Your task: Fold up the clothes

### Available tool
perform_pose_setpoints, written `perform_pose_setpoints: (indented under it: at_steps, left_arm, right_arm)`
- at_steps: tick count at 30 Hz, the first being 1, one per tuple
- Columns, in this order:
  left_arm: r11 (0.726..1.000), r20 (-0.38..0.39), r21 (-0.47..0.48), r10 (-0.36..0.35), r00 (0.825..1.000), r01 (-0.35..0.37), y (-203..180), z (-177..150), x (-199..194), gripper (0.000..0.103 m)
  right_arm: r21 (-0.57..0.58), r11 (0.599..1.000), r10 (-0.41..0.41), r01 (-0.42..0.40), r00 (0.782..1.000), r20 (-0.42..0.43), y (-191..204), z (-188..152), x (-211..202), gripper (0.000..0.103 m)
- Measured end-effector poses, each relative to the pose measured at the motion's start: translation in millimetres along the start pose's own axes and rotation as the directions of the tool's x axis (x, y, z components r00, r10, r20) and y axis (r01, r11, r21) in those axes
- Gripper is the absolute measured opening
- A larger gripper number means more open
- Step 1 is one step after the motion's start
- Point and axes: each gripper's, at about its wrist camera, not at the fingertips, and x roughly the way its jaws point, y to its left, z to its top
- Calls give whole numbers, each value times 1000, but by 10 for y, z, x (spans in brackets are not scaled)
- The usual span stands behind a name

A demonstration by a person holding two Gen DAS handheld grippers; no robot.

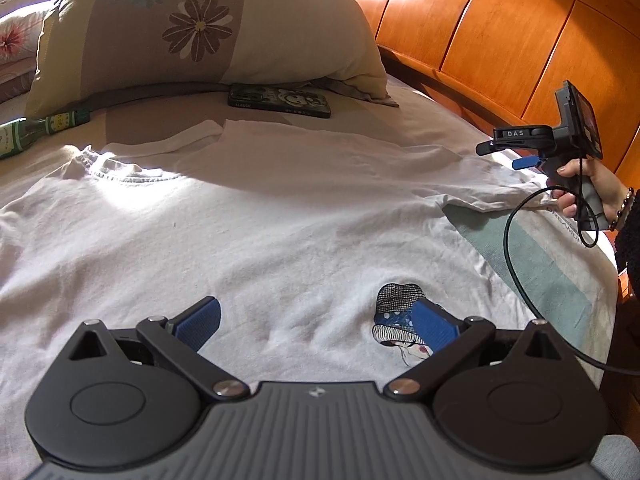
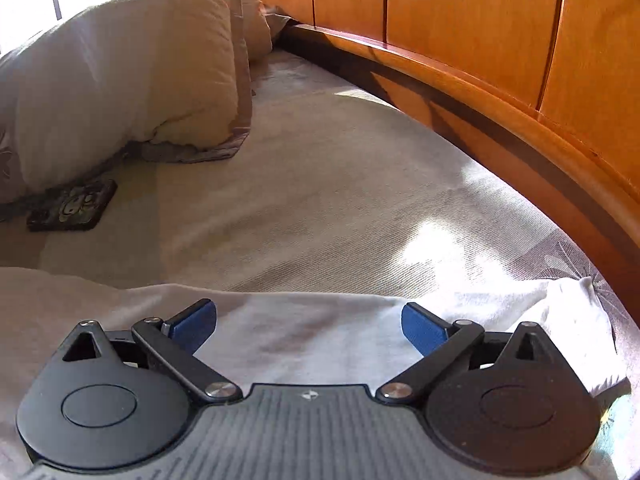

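White t-shirt [image 1: 248, 216] flat on bed [image 2: 328, 200]; left gripper [image 1: 316, 324] and right gripper [image 2: 308, 326] above it, fingers spread.

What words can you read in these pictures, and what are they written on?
"DAS": on the right hand-held gripper, held over the white T-shirt's sleeve.
Pale letters on the bedsheet's edge beside the hand: cut off, unreadable.
Print on the dark patterned case by the pillow: too blurred.
Label on the green bottle: too small.
T-shirt print: a picture, no words.
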Motion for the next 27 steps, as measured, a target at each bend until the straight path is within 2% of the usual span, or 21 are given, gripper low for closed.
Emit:
perform_pose_setpoints:
  at_steps: [4,6,7,9,12,14,16,19,21,23,27]
  left_arm:
    - [1000,-3,5,-3,1000,3,-37,-9,-49,101]
    - [1000,-8,3,3,1000,-3,-29,-16,-75,101]
    - [1000,-11,3,6,1000,-6,-25,-20,-88,101]
    - [1000,-16,1,11,1000,-11,-18,-27,-114,101]
    - [1000,-24,0,20,1000,-20,-6,-37,-153,101]
    - [1000,-31,-3,28,999,-28,-7,-30,-162,101]
    - [999,-31,4,35,999,-35,-37,-5,-179,101]
    - [999,-33,-3,33,999,-34,-73,54,-205,101]
    - [1000,-38,-14,23,999,-24,-93,130,-206,101]
    - [1000,-44,-25,10,999,-11,-115,230,-193,101]
    - [998,-46,-55,-45,998,42,-172,569,-62,101]
  right_arm:
    - [-89,992,-85,85,996,13,52,-317,-143,103]
    - [-77,988,-136,134,990,-26,-164,-478,-111,103]
    - [-38,991,-126,126,992,-9,-312,-521,-139,103]
    - [51,983,-178,176,984,21,-577,-556,-249,103]
    - [183,949,-253,258,966,-49,-769,-505,-299,103]
    - [220,960,-171,171,985,-21,-715,-494,-380,103]
    - [180,979,-100,94,995,23,-449,-471,-446,103]
    - [127,991,40,-50,996,79,-22,-439,-486,103]
    - [103,984,133,-143,986,96,239,-428,-452,103]
    - [74,984,156,-163,983,101,442,-451,-364,103]
    - [55,996,68,-72,996,63,632,-568,-111,103]
